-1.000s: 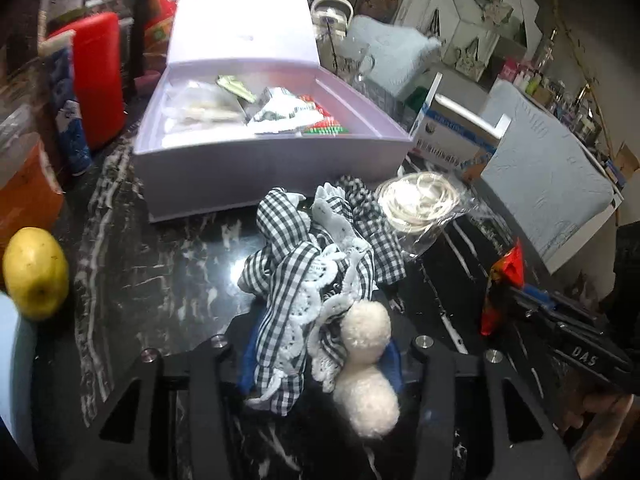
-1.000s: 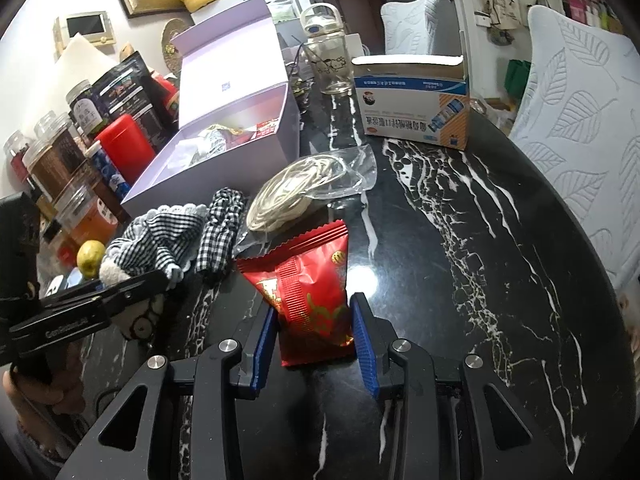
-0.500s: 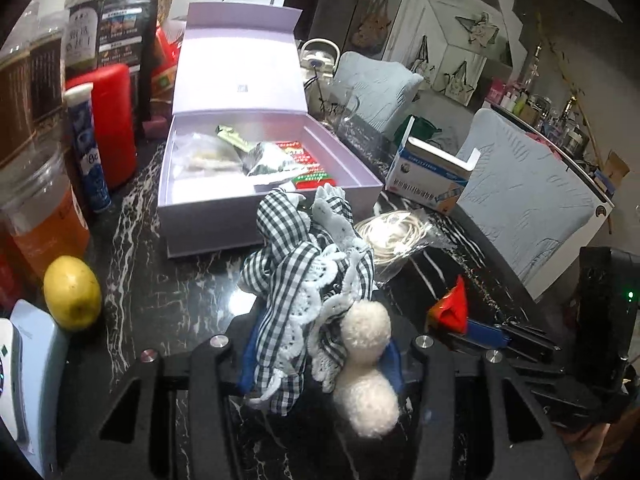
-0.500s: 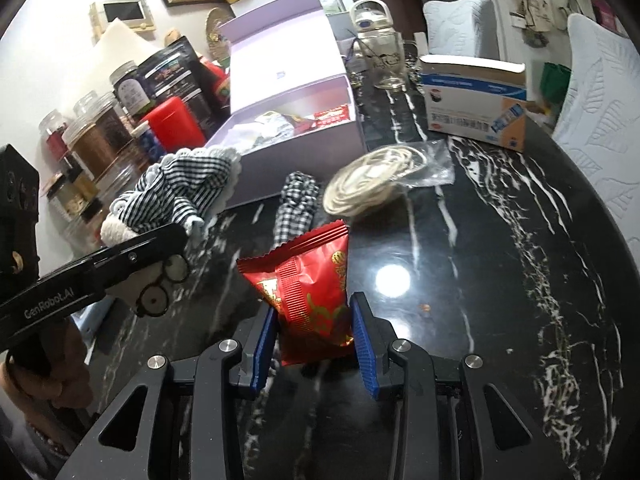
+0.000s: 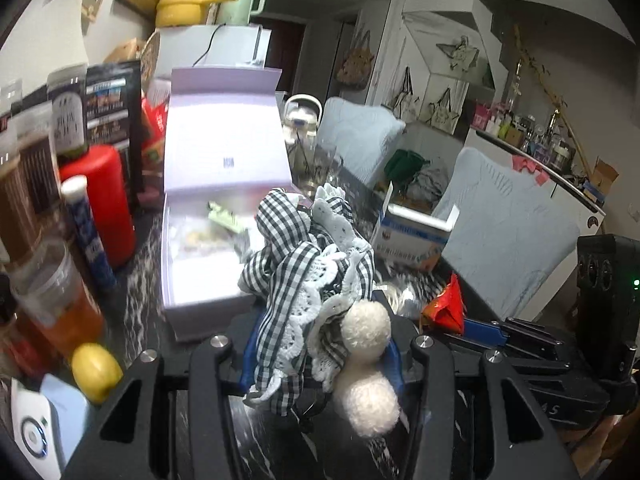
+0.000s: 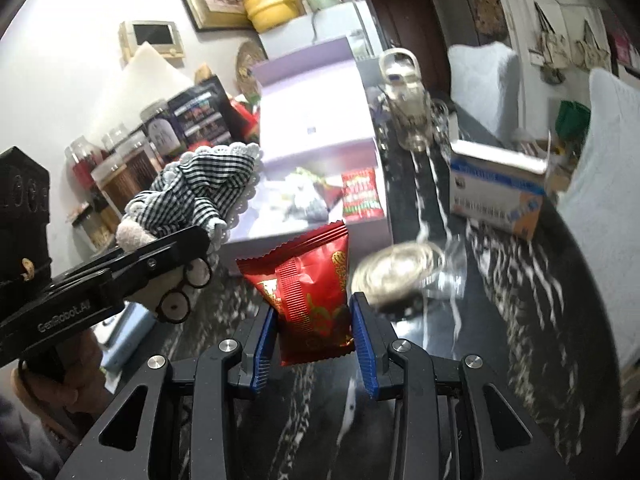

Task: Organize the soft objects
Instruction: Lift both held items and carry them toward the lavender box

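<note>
Both tongs have risen since a second ago: the left tongs (image 5: 320,356) stay clamped on the gingham bundle (image 5: 298,280), the right tongs (image 6: 314,332) on the red packet (image 6: 306,280), now above the surface (image 6: 500,320) near the lilac box (image 6: 320,184).

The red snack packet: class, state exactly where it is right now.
In the right wrist view, the red snack packet is held between the right gripper's blue fingers, lifted in front of the open lilac box.

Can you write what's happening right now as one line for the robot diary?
left tool: shut on checkered cloth toy | right tool: shut on red snack packet | lilac box: open, ahead
</note>
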The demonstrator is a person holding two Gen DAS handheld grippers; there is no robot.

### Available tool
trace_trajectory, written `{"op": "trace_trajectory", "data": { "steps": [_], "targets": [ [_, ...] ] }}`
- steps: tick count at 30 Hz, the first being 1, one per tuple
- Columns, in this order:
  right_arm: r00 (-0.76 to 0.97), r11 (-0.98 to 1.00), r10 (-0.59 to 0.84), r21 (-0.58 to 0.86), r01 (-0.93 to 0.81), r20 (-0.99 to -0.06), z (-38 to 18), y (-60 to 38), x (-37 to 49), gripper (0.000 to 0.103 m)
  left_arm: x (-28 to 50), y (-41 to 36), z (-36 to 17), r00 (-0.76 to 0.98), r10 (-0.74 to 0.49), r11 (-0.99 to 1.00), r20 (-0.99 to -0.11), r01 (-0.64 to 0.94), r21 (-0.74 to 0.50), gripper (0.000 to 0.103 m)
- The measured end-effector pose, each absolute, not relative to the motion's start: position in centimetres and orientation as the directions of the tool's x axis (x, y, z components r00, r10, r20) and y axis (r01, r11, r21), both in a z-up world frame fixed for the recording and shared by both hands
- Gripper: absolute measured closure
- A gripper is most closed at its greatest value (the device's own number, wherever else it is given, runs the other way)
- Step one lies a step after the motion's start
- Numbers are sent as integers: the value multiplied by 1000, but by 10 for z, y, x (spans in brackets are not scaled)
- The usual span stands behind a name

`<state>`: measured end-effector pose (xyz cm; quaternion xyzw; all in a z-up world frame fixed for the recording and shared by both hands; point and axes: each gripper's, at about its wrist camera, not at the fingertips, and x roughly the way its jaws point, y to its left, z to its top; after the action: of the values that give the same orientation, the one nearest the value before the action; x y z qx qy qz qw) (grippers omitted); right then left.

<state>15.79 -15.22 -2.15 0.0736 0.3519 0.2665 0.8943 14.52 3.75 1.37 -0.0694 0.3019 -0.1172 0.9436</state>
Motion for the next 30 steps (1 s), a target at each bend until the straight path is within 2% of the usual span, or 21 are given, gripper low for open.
{"op": "trace_trajectory", "data": {
  "steps": [17,23,30],
  "targets": [
    [704,826,553,182,-533,-446,72,-137,191,68,178,48,88,877,-236,971,-419,192,-146,55],
    [700,810,578,188,-556,-420,85,-128,215,68,204,57,103,889,-248,965,-385,191,-181,55],
    [707,815,575,220,-536,-412,86,-123,257,68,240,62,109,906,-208,976,-369,165,-144,55]
  ]
}}
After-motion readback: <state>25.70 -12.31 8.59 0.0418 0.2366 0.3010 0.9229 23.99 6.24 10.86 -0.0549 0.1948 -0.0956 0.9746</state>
